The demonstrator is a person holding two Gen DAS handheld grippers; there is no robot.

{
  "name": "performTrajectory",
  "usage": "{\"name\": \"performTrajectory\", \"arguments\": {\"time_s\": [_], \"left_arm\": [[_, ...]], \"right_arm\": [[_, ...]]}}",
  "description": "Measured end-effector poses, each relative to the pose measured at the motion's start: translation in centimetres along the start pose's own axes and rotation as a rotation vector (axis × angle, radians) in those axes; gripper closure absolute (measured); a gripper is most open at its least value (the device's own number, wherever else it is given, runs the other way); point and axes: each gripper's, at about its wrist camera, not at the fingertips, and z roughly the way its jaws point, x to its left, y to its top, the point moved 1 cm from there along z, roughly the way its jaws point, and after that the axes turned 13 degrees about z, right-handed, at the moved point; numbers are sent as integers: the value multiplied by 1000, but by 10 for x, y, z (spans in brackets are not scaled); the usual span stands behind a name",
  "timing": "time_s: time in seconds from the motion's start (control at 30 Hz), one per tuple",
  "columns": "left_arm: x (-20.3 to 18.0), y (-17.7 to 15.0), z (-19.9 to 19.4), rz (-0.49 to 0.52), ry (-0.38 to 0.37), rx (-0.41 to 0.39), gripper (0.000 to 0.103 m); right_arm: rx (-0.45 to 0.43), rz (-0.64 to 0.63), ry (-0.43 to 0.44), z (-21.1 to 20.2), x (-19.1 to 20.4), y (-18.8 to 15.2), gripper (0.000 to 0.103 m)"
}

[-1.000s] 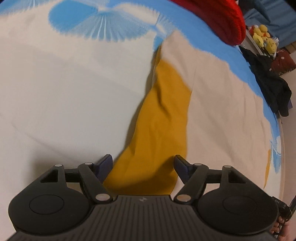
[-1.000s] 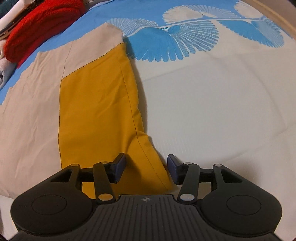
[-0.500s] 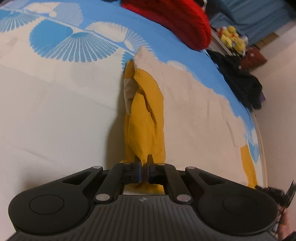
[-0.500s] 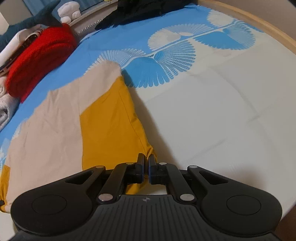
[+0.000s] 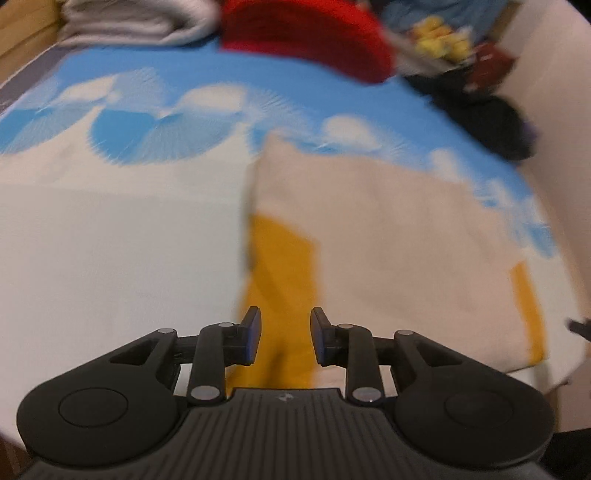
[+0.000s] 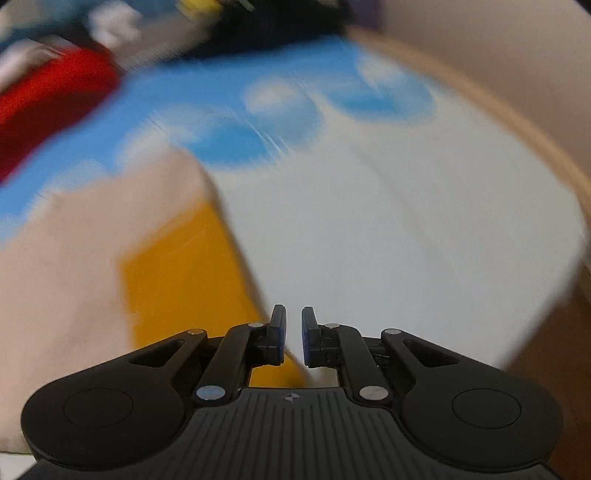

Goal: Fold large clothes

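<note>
A large beige garment [image 5: 388, 236] with a mustard-yellow panel [image 5: 284, 266] lies spread on the bed; both views are blurred by motion. My left gripper [image 5: 285, 314] hovers above the yellow panel's near end. Its jaws are opening, and the cloth shows below the gap with neither pad pressing on it. In the right wrist view the yellow panel [image 6: 184, 273] and the beige cloth [image 6: 74, 258] fill the left half. My right gripper [image 6: 293, 310] is over the yellow panel's near right corner. Its jaws are opening too, with a narrow gap and nothing pinched between them.
The bedsheet [image 5: 110, 258] is white with blue fan prints. At the far end lie a red knit item [image 5: 306, 37], folded pale towels [image 5: 136, 22], yellow plush toys [image 5: 439, 40] and dark clothing [image 5: 491, 118]. A wooden bed edge [image 6: 517, 122] curves along the right.
Both grippers closed on the yellow cloth's near edge and lifted it. Now their jaws have parted, the cloth lies flat again, and both hands have risen and pulled back.
</note>
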Motion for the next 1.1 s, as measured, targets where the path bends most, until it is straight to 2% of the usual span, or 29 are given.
{"name": "performTrajectory", "arguments": {"time_s": [0.1, 0.2, 0.3, 0.4, 0.43, 0.47, 0.53, 0.6, 0.67, 0.77, 0.87, 0.93, 1.1], "left_arm": [[-24, 6, 16, 51, -72, 6, 64], [-42, 8, 54, 83, -106, 89, 65], [-59, 8, 87, 143, -78, 170, 64], [-65, 8, 115, 193, -29, 234, 60], [-66, 7, 121, 207, -12, 248, 60], [-70, 6, 126, 226, 5, 259, 60], [-76, 6, 126, 267, 36, 260, 59], [-80, 8, 124, 283, 43, 248, 55], [-83, 8, 124, 284, 48, 248, 55], [-89, 6, 122, 297, 62, 253, 55], [-92, 5, 121, 303, 72, 253, 55], [-91, 7, 121, 297, 73, 252, 54], [-90, 9, 122, 293, 74, 250, 54]], "right_arm": [[-56, -136, 147, -10, 29, -9, 92], [34, -201, 196, 10, 50, -23, 92], [166, -237, 132, 46, 55, -35, 92], [308, -283, -42, 84, 50, -51, 90], [332, -283, -85, 92, 47, -52, 90], [338, -268, -90, 95, 46, -49, 90], [316, -232, -66, 92, 48, -40, 89], [239, -237, -7, 79, 57, -33, 89], [166, -240, 93, 64, 69, -27, 87], [107, -244, 235, 45, 88, -26, 79], [105, -298, 335, 39, 109, -37, 77], [130, -337, 370, 43, 127, -45, 77], [193, -458, 378, 50, 161, -74, 76]]}}
